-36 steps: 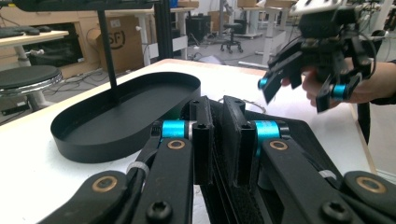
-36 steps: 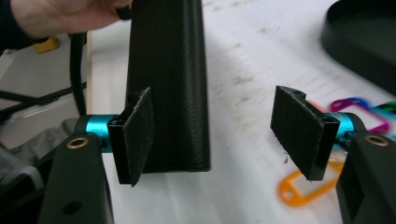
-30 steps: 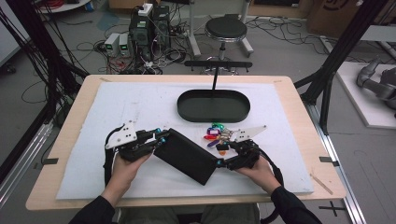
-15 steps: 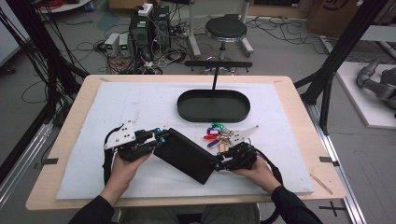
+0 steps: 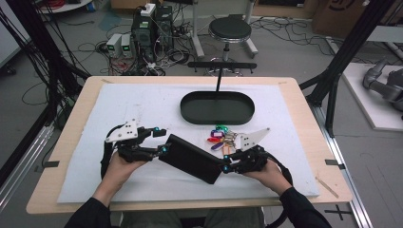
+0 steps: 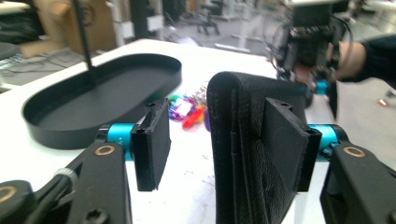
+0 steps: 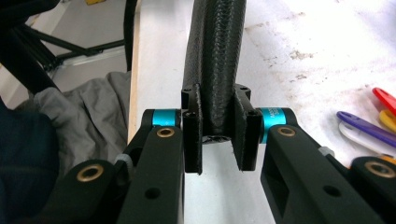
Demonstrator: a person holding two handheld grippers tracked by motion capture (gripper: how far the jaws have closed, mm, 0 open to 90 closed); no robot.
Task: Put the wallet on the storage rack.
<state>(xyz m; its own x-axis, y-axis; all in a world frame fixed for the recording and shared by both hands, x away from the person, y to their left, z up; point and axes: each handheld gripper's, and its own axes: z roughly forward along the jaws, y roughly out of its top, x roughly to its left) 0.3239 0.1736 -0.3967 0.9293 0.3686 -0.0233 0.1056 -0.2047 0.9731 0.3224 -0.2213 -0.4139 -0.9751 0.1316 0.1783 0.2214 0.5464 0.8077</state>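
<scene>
Item: black pouch (image 5: 192, 159), lying aslant at desk (image 5: 304, 114) centre, keys (image 5: 221, 140) at its 1 o'clock, oval tray (image 5: 217, 107) at 12. We judge a handover. Right hand-held gripper (image 5: 227, 167) clamps the pouch's near end, its jaws having just closed from wide. Left hand-held gripper (image 5: 160, 142), clenched a second ago, has just opened; one pad clear, pouch between.

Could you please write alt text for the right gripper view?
The right hand-held gripper clamps the end of a black textured leather pouch standing on edge over the white table mat. Colourful plastic key tags lie at the right edge.
</scene>
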